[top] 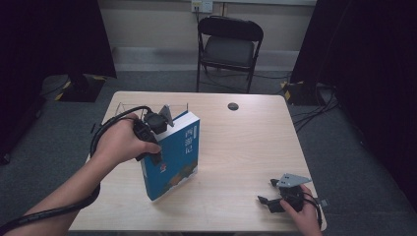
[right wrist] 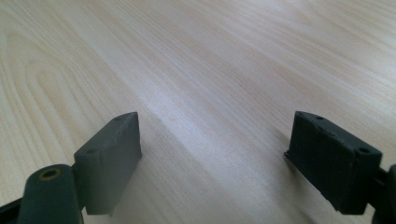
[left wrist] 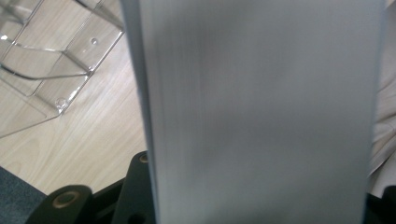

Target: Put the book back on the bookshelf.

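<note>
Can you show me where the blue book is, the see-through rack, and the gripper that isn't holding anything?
blue book (top: 173, 157): high view, on its front cover.
see-through rack (left wrist: 44, 70): left gripper view, on a clear divider wall.
right gripper (right wrist: 212, 156): right gripper view, midway between its open jaws.

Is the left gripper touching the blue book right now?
Touching. In the high view the left gripper clamps the top edge of the upright blue paperback book; the left gripper view has its pale page edge between the jaws.
</note>
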